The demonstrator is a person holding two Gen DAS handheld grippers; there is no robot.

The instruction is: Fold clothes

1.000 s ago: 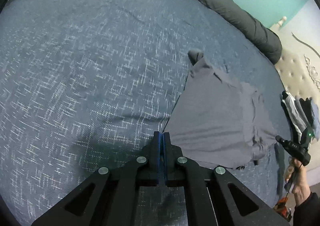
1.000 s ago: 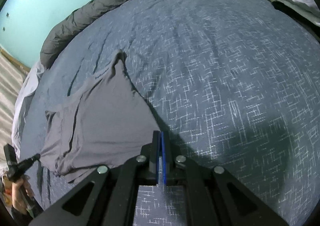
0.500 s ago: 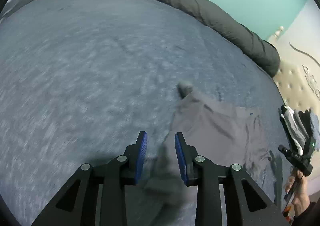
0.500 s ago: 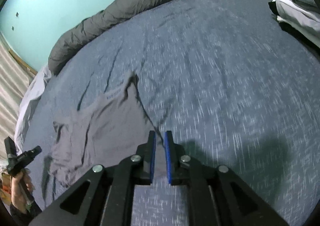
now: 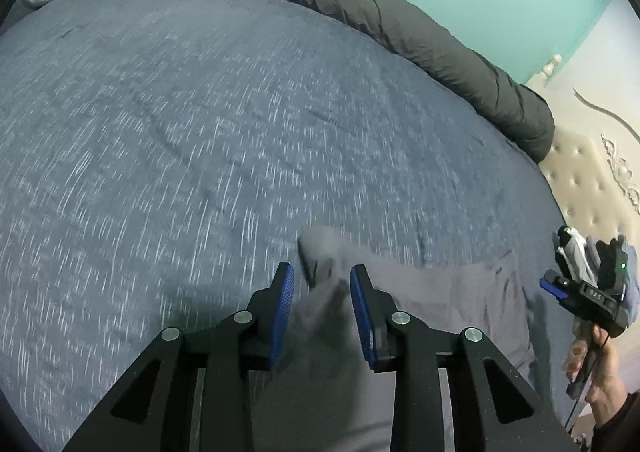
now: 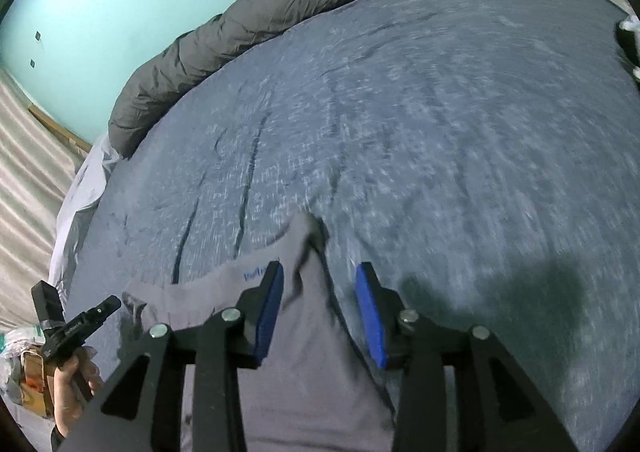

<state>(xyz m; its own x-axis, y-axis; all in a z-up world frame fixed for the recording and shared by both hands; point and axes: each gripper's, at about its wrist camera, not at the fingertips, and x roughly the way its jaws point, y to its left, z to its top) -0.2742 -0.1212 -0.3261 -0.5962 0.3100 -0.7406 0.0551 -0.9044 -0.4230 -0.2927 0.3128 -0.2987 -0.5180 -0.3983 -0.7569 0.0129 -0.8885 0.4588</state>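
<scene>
A grey garment (image 5: 432,304) lies spread on the blue-grey bedspread (image 5: 200,132); it also shows in the right wrist view (image 6: 304,372). My left gripper (image 5: 322,284) is open, its blue pads either side of a pointed corner of the garment (image 5: 316,248). My right gripper (image 6: 320,284) is open over the same garment near its pointed corner (image 6: 308,228). Each hand-held gripper shows in the other's view: the right one (image 5: 588,300) and the left one (image 6: 76,328). Nothing is held.
A rolled dark grey duvet (image 5: 360,12) runs along the far edge of the bed against a turquoise wall. A tufted beige headboard (image 5: 588,188) stands at the right. Folded clothes (image 5: 576,252) lie near it. Pale bedding (image 6: 80,188) hangs at the left bed edge.
Both grippers were shut a second ago and have opened. Both have tilted and moved so the garment now lies below and between the fingers.
</scene>
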